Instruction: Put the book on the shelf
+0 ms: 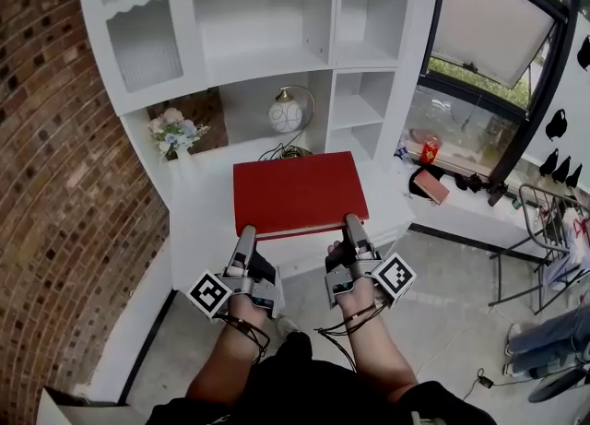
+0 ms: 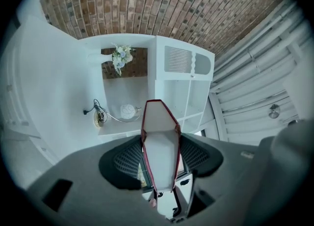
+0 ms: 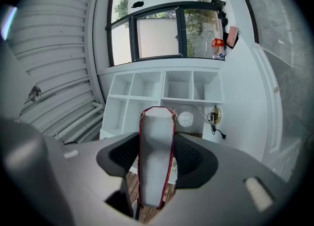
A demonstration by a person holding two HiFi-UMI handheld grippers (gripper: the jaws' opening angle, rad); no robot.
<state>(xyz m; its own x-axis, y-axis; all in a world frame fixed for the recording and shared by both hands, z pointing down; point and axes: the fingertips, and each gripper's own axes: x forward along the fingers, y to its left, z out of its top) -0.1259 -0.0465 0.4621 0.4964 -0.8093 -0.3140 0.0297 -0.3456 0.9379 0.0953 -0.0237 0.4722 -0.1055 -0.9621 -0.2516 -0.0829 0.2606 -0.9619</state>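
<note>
left gripper point(image 1: 245, 232): clamped on red book point(image 1: 297, 193) | right gripper point(image 1: 354, 221): clamped on same book | book held flat before white shelf point(image 1: 267, 54)

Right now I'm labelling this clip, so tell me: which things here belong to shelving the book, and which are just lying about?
Part of the job:
- red book, clamped in the left tongs and the right tongs
- white shelf unit

Just lying about:
- globe lamp
- flower bunch
</note>
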